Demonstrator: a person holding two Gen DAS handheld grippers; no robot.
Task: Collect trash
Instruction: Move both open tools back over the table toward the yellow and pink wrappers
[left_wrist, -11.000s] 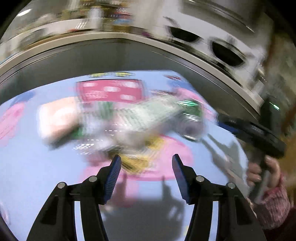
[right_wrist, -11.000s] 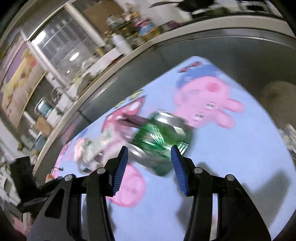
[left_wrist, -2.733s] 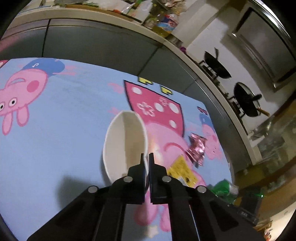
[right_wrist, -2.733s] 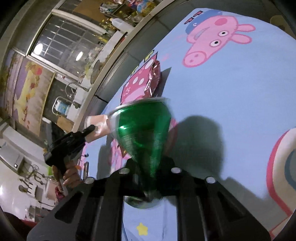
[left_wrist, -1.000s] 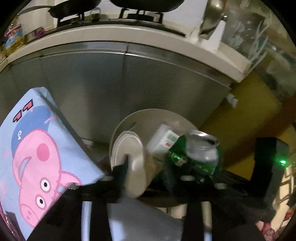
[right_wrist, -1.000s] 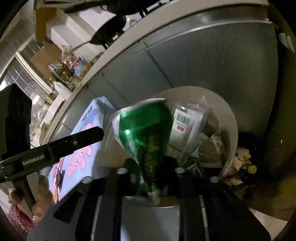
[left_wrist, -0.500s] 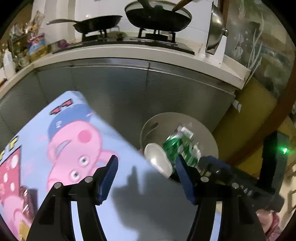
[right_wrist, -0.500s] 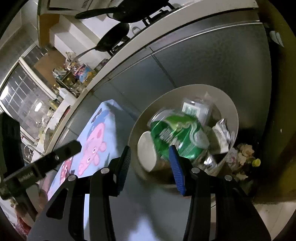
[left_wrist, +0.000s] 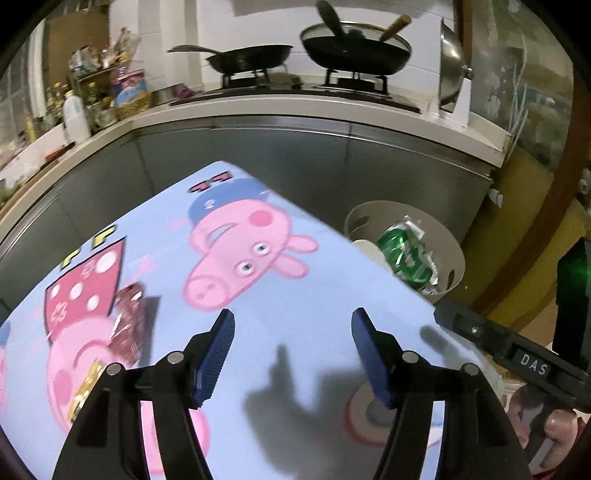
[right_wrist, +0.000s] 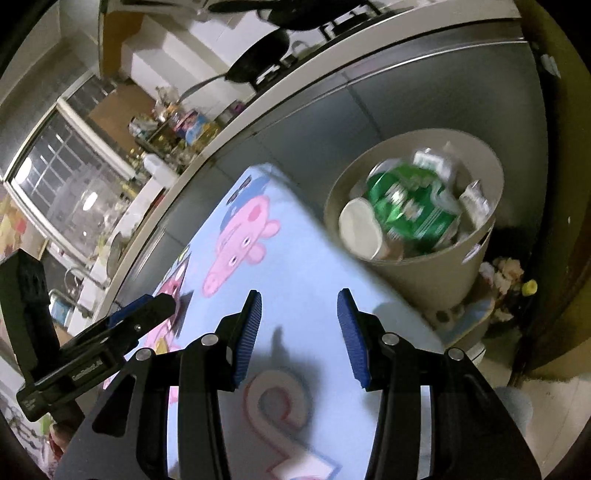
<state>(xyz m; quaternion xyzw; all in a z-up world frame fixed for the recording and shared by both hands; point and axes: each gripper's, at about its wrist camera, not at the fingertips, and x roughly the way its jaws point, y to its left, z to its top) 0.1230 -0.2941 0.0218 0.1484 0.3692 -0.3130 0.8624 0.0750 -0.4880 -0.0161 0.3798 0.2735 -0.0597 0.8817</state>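
**Beyond the worktop edge — trash in the bin**

Past both grippers, the green can (right_wrist: 410, 206) and white cup (right_wrist: 360, 229) lay in the beige bin (right_wrist: 424, 273). Left gripper (left_wrist: 291, 354) and right gripper (right_wrist: 299, 328) hung released and empty — jaws just opened — tilted down over the worktop (left_wrist: 314, 295).

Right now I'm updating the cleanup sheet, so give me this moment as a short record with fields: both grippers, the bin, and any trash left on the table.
left gripper: open, nothing between the jaws, over the cartoon tablecloth
right gripper: open, empty; jaws have just been opening
trash bin: beige, on the floor past the table corner, against the steel cabinets
in the bin: green can, white paper cup, other packaging
left on the table: pink foil wrapper at the left, blurred
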